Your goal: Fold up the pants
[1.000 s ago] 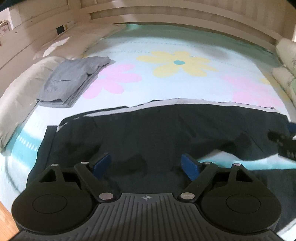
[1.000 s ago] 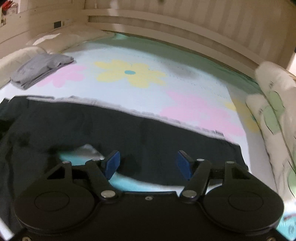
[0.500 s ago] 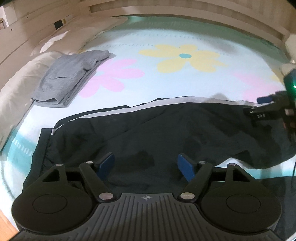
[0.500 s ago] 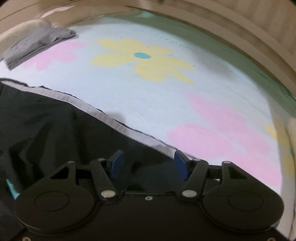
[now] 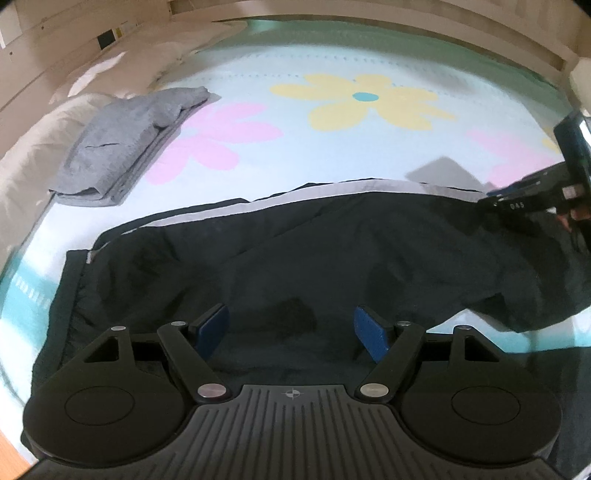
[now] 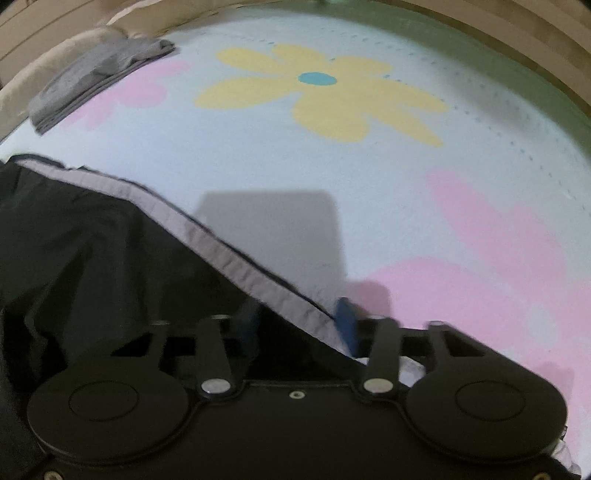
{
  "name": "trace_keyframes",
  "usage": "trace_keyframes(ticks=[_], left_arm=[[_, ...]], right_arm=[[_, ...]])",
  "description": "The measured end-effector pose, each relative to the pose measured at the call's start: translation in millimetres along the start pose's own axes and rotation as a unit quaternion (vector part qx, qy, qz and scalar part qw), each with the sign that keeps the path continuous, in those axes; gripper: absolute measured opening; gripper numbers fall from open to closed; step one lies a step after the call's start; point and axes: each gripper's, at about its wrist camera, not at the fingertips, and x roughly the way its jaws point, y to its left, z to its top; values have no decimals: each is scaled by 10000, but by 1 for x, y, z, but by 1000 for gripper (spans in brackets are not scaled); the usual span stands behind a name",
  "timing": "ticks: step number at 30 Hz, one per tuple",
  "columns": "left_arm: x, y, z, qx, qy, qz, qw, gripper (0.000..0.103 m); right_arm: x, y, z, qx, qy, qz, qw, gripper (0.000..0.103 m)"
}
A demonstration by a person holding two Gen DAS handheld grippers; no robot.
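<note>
Black pants [image 5: 295, 251] with a grey side stripe lie across the flowered bed sheet. My left gripper [image 5: 291, 334] is open, its blue pads hovering over the pants near the waist end, holding nothing. My right gripper [image 6: 299, 325] has its jaws narrowed around the pants' striped edge [image 6: 236, 266], with cloth lying between the blue pads. The right gripper also shows in the left wrist view [image 5: 535, 199] at the far right, on the leg end, which is lifted off the sheet.
A folded grey garment [image 5: 122, 147] lies at the back left by white pillows [image 5: 33, 147]. The sheet [image 5: 332, 147] has yellow and pink flowers. A wooden bed frame [image 5: 369, 14] runs along the back.
My right gripper has moved down onto the pants' leg end and narrowed around the striped edge, lifting that end. My left gripper stays open over the waist end.
</note>
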Motion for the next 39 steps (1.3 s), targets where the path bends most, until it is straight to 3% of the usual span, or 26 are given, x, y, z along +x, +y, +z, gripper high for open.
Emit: trace_keyframes(ticks=[1, 3, 7, 11, 16, 22, 28, 33, 34, 37, 39], left_arm=[[0, 0, 1, 3, -23, -17, 10000, 74], [1, 0, 1, 48, -65, -27, 10000, 74], [1, 3, 6, -74, -88, -162, 9998, 74], [3, 3, 19, -279, -144, -435, 9986, 74], [15, -12, 40, -179, -195, -704, 9972, 74], [44, -18, 64, -366, 30, -1006, 9942, 74], [70, -23, 63, -371, 321, -899, 9947, 74], [96, -15, 62, -722, 631, -928, 9911, 74], [100, -13, 63, -814, 640, -962, 9900, 71], [110, -7, 67, -1092, 706, -1145, 9849, 4], [100, -3, 65, -1282, 656, -1154, 9828, 4]], right_arm=[[-3, 2, -2, -66, 21, 61, 10000, 12], [-10, 8, -5, -162, -6, 84, 9998, 11], [-50, 26, -22, -499, -521, -158, 9973, 9], [-101, 52, -52, -769, -1033, -301, 9912, 9], [-134, 85, -91, -1032, -1285, -390, 9856, 9], [-119, 104, -102, -1117, -1211, -597, 9845, 9], [-111, 104, -108, -988, -1185, -607, 9862, 9], [-107, 101, -109, -888, -1186, -593, 9872, 9], [-106, 101, -109, -880, -1192, -602, 9871, 9], [-103, 104, -106, -899, -1178, -662, 9867, 9], [-102, 108, -106, -914, -1189, -752, 9858, 8]])
